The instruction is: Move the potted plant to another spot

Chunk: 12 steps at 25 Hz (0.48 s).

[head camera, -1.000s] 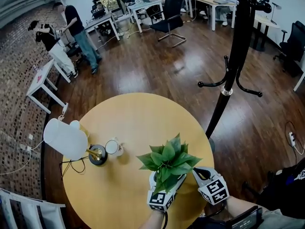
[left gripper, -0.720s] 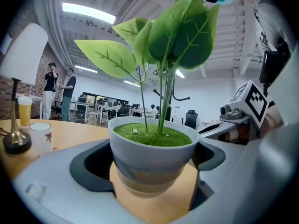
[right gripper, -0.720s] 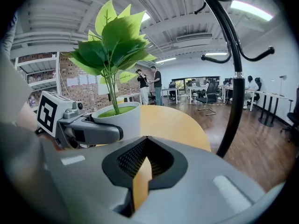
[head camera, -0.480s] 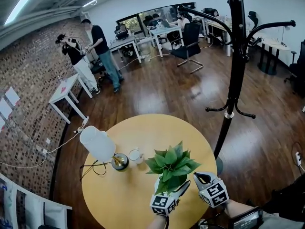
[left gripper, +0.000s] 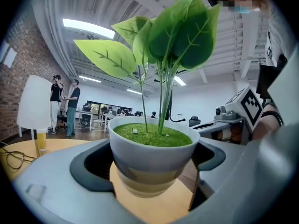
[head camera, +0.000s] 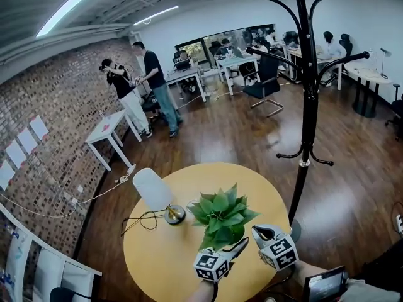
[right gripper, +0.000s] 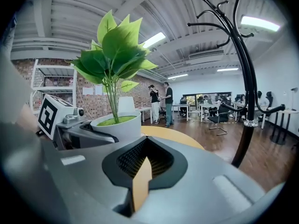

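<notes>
Potted plant (head camera: 221, 214) close to near edge of table (head camera: 157, 257), pot clamped in left gripper (head camera: 232, 249); right gripper (head camera: 259, 233) pressed together, empty. Fits fresh pickup or arrival at new spot alike; release outstanding.

1 potted plant (head camera: 220, 211), 1 lamp (head camera: 153, 189), 1 round table (head camera: 157, 257), 2 claws: left claw (head camera: 234, 245), right claw (head camera: 258, 233).

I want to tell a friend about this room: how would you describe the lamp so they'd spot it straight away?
Find the round yellow table next to the tall black coat stand. The lamp stands on the table's side toward the brick wall. Unlike the leafy green potted plant beside it, it has a plain white shade, a brass foot and a black cord.
</notes>
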Motion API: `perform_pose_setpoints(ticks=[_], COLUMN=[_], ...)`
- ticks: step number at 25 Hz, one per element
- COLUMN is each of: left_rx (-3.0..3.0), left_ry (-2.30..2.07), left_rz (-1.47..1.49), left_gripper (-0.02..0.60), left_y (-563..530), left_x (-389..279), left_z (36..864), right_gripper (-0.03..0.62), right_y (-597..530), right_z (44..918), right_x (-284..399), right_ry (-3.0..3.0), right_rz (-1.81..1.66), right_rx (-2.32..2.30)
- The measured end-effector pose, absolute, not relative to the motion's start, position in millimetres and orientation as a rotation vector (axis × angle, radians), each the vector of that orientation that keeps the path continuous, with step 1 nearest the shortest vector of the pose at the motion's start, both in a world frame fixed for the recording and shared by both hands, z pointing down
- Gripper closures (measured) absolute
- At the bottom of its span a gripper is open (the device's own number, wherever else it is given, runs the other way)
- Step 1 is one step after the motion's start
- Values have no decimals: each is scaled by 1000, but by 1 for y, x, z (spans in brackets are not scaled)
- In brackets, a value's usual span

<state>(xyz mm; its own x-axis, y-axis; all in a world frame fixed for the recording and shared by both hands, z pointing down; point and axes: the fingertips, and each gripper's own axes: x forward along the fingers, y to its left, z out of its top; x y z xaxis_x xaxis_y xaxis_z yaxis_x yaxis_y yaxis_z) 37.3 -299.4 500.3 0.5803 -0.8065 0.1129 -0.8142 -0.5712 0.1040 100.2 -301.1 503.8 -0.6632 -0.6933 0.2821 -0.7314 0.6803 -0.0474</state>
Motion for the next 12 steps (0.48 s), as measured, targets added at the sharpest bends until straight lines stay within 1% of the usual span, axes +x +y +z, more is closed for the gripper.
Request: perform_pose_setpoints(ticks=[6,12], left_rx=[2659,2617], left_ry=[-1402,-1463], left_rz=[82,77], left_gripper=[72,72], left_y=[-283,-264], left_x=[40,28], left_z=[493,492], right_gripper=[586,586], right_y=[-287,-269], right_z=[498,500], right_x=[97,87], right_ry=[-2683,-2708], right_rz=[220,225], right_rx=[1104,1043])
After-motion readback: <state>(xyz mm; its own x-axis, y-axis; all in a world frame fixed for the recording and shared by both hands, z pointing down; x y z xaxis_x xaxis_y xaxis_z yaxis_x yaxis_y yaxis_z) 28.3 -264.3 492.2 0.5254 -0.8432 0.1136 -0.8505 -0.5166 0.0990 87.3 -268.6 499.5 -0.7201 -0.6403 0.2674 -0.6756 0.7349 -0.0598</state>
